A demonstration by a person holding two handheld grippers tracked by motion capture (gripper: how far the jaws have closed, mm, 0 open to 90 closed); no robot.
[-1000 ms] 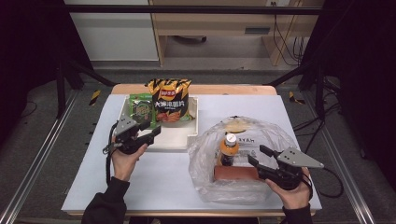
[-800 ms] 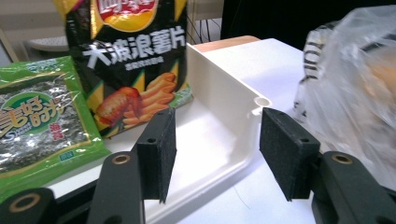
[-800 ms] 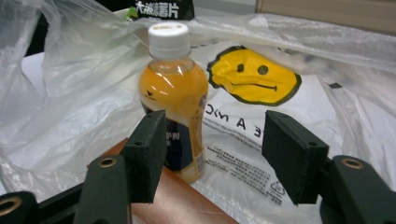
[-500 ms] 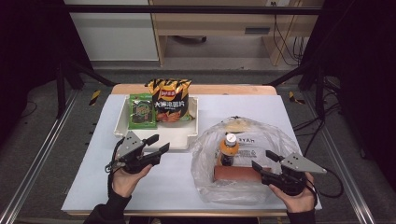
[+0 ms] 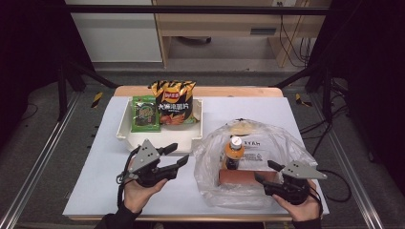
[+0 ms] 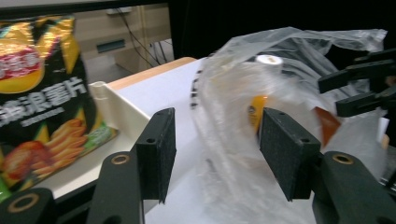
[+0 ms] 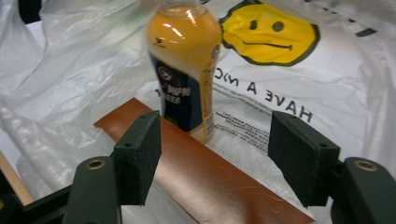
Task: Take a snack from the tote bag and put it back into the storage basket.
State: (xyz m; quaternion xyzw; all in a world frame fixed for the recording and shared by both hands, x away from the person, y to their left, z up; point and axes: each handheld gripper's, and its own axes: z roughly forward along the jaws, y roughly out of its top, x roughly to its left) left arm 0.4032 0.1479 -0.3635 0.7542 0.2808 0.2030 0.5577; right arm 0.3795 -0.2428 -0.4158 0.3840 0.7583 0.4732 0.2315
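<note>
Both sets of jaws stood wide, holding nothing: left gripper (image 5: 173,156) just beside the plastic bag (image 5: 258,162), right gripper (image 5: 266,173) at the bag's near edge. Inside it, an orange drink bottle (image 5: 232,151) seemingly stood upright behind a brown packet (image 5: 241,177). Chip bag (image 5: 174,101) sat in the white tray (image 5: 125,129).

A lab or recording studio set up for data capture. A white-topped table (image 5: 248,109) sits inside a metal rail frame (image 5: 28,181), with black curtains (image 5: 28,43) at the left and right. Beyond it, on the grey floor, stands a wooden desk (image 5: 224,24) with cables (image 5: 286,33) hanging at its right.
</note>
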